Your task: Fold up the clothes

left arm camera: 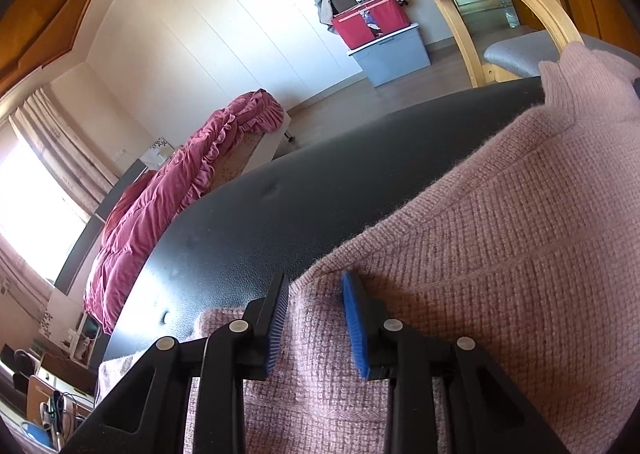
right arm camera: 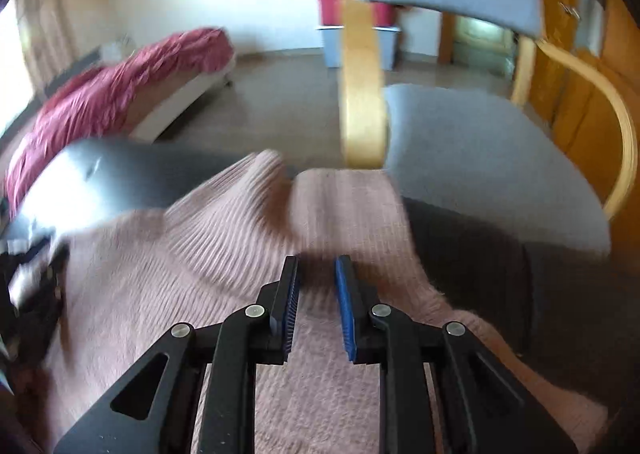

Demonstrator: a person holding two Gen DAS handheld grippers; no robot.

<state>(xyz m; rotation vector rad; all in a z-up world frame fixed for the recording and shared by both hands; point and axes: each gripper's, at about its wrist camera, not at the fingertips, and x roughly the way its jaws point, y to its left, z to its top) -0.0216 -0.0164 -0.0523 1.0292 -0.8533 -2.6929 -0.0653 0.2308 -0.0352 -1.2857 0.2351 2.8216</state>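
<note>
The left gripper has its jaws apart over the pink sweater, at its knit edge. The right gripper is likewise apart above the sweater, blurred. The sweater lies on a black table; bare tabletop stretches leftward. A chair stands just beyond the table's far edge.

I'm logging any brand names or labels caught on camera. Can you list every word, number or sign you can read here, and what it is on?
None can be read in either view.
The red storage box has a small patch on its front, too small to tell whether it carries print.
The pink knit sweater, dark table and both tools show no print.
The right wrist view is motion-blurred.
</note>
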